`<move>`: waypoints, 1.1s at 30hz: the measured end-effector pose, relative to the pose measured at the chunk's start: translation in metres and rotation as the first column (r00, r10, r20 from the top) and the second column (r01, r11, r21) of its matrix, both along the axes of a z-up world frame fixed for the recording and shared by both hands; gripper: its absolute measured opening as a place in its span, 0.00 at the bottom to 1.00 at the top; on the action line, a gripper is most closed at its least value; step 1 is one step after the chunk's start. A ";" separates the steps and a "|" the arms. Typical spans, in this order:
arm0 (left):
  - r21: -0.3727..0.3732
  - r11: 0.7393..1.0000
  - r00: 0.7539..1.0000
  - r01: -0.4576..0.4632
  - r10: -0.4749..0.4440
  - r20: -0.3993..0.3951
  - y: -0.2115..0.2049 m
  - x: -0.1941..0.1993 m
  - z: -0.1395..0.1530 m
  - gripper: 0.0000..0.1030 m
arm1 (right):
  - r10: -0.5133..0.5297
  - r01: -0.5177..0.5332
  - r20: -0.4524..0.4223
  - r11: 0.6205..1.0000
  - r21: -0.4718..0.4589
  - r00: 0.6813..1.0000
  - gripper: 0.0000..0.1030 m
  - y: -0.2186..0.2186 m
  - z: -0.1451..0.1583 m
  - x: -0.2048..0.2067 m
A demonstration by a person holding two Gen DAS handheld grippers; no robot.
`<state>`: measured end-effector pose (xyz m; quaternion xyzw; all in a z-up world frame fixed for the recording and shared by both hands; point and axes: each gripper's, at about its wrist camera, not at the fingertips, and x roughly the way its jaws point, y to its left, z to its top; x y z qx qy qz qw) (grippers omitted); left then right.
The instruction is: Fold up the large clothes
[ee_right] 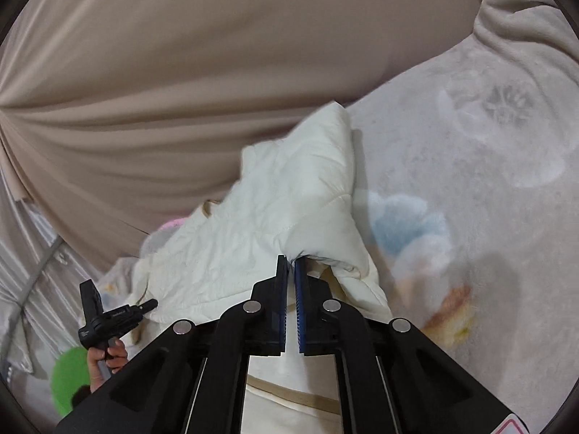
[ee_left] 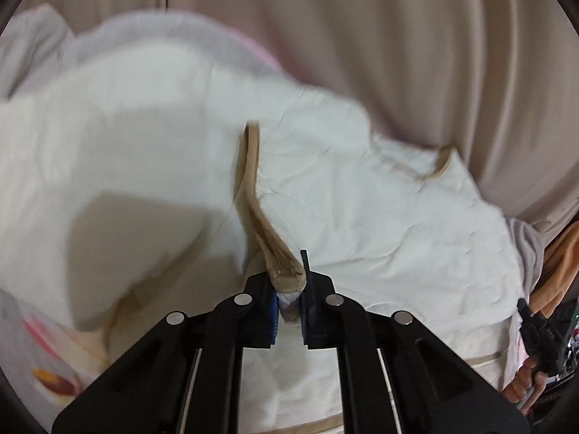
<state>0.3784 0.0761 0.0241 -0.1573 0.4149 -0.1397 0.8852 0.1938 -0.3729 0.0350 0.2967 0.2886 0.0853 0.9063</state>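
Pinching the tan trim (ee_left: 269,249) of the cream quilted garment (ee_left: 362,217) between nearly closed pads, the left tool (ee_left: 289,311) lifts that edge just ahead, while the right tool (ee_right: 291,303), jaws narrow, grips a raised fold of the garment above the patterned blanket (ee_right: 470,199).

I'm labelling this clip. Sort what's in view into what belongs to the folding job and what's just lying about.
Part of the job:
white garment
its tan trim
left gripper, shut on the trim
right gripper, shut on the white fabric

Lying about:
patterned blanket
beige curtain
green object
orange cloth
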 end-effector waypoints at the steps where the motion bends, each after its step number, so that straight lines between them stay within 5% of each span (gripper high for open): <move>1: 0.000 1.000 1.000 0.003 -0.003 0.005 0.000 -0.001 -0.010 0.08 | -0.005 0.003 -0.068 1.000 -0.030 0.998 0.03 -0.001 -0.012 0.004; 3: 0.015 1.000 0.999 0.005 -0.005 0.034 -0.005 -0.004 -0.015 0.08 | -0.008 -0.009 -0.201 0.996 -0.084 0.980 0.00 0.002 -0.037 0.017; 7: 0.034 0.999 0.998 -0.001 -0.001 0.060 -0.010 -0.007 -0.017 0.08 | -0.081 0.047 -0.252 0.989 -0.139 0.964 0.00 -0.009 -0.031 0.011; 11: -0.003 1.000 0.998 -0.005 0.006 0.062 -0.006 -0.005 -0.017 0.09 | -0.144 0.115 -0.147 0.976 -0.187 0.979 0.04 -0.009 0.015 -0.004; 18: -0.012 1.000 0.997 -0.010 0.011 0.071 -0.003 -0.008 -0.015 0.10 | 0.108 -0.112 -0.029 0.955 -0.276 0.994 0.10 0.093 0.078 0.077; 27: -0.041 0.999 0.998 -0.005 0.008 0.068 0.011 -0.015 -0.017 0.10 | 0.371 -0.409 -0.172 0.840 -0.357 0.913 0.10 0.283 0.036 0.181; 31: -0.068 0.998 0.998 -0.001 0.005 0.064 0.016 -0.014 -0.017 0.10 | 0.329 -0.382 -0.195 0.819 -0.429 0.924 0.00 0.266 0.019 0.190; 33: -0.072 0.997 0.998 0.001 0.004 0.063 0.017 -0.014 -0.017 0.10 | 0.253 -0.307 -0.181 0.858 -0.412 0.950 0.00 0.219 0.019 0.194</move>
